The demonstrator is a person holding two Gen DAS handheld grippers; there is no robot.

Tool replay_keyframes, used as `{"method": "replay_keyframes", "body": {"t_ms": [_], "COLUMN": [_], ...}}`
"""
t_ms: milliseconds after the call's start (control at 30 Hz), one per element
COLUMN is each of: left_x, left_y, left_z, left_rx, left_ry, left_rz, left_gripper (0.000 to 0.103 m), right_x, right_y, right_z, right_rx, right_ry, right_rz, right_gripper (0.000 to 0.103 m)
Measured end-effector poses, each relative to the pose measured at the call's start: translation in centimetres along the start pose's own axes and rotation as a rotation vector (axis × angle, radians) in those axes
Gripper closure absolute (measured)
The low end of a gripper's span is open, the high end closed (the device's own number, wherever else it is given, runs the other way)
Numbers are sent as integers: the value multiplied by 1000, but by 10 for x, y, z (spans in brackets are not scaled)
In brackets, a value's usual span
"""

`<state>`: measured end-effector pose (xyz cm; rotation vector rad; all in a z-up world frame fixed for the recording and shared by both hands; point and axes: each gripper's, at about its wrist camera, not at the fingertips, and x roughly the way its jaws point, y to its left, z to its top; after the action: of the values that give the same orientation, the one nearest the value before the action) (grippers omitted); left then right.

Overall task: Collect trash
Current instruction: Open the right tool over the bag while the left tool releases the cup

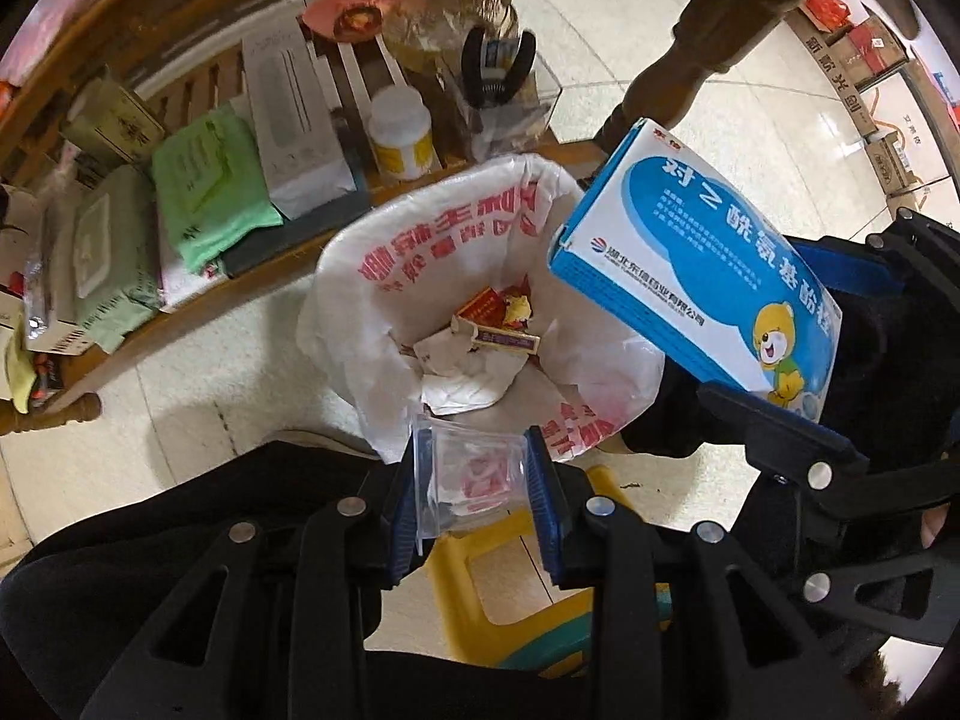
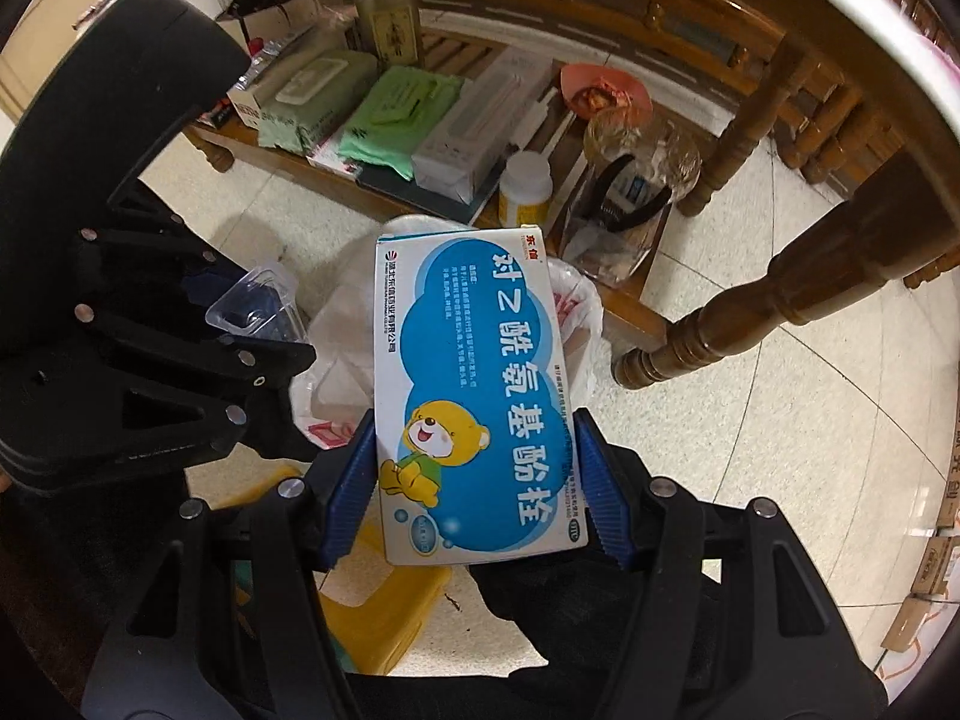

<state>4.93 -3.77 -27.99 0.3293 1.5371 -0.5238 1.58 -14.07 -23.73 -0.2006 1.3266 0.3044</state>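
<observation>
A bin lined with a white bag with red print [image 1: 384, 252] stands on the floor, holding crumpled paper and a small red carton [image 1: 486, 312]. My left gripper [image 1: 478, 450] points down over the bin's near rim, shut on a clear plastic blister pack [image 1: 474, 474]. At the right, my right gripper [image 1: 804, 348] is shut on a blue and white medicine box with a cartoon bear [image 1: 696, 276], held above the bin's right edge. In the right wrist view the box [image 2: 474, 384] sits between the blue pads of the right gripper [image 2: 474, 426], hiding most of the bag [image 2: 336, 348]. The left gripper [image 2: 258, 312] shows with the blister pack [image 2: 252, 306].
Behind the bin runs a low wooden shelf [image 1: 180, 300] with green wipe packs [image 1: 204, 198], a white box [image 1: 294, 126] and a white bottle [image 1: 399, 132]. A turned table leg [image 2: 720, 324] stands to the right. A yellow stool [image 1: 480, 600] lies below my grippers. Cardboard boxes [image 1: 864, 60] line the far right.
</observation>
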Motion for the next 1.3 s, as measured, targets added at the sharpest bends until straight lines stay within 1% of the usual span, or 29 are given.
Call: {"method": "replay_keyframes", "body": {"t_ms": [67,267,333,533,700,800,900,1033,1100,1200,1267,1300], "left_x": [8,33,42,72,94,106,118,134,140,144,145,146], "left_y": [4,14,16,23,27,29,35,40,40,40,41,42], "left_z": [4,17,20,29,39,41,43,46,48,50,50,51], "left_rx": [-12,-44,-49,-77,-119,-131,-163,-202,-203,-197,-204,-206], "left_ry": [15,63,75,142,185,202,224,256,267,269,278,279], "left_rz": [-25,-59,-58,-72,-92,-87,-98,-93,-94,-68,-75,-75], "left_gripper": [71,71,71,71,71,71,71,71,71,71,71,70], "right_x": [12,40,51,85,108,116,127,145,150,154,155,156], "right_y": [-4,-13,-15,-18,-15,-13,-14,-13,-13,-12,-14,-15], "right_z": [3,9,9,10,11,12,14,14,14,16,16,16], "right_rx": [15,34,40,38,29,36,47,56,54,53,61,65], "right_ry": [19,65,86,156,203,221,241,278,290,297,299,301], "right_rz": [15,32,33,39,50,56,60,65,64,70,78,82], "right_gripper": [42,42,42,42,42,42,42,42,42,42,41,39]}}
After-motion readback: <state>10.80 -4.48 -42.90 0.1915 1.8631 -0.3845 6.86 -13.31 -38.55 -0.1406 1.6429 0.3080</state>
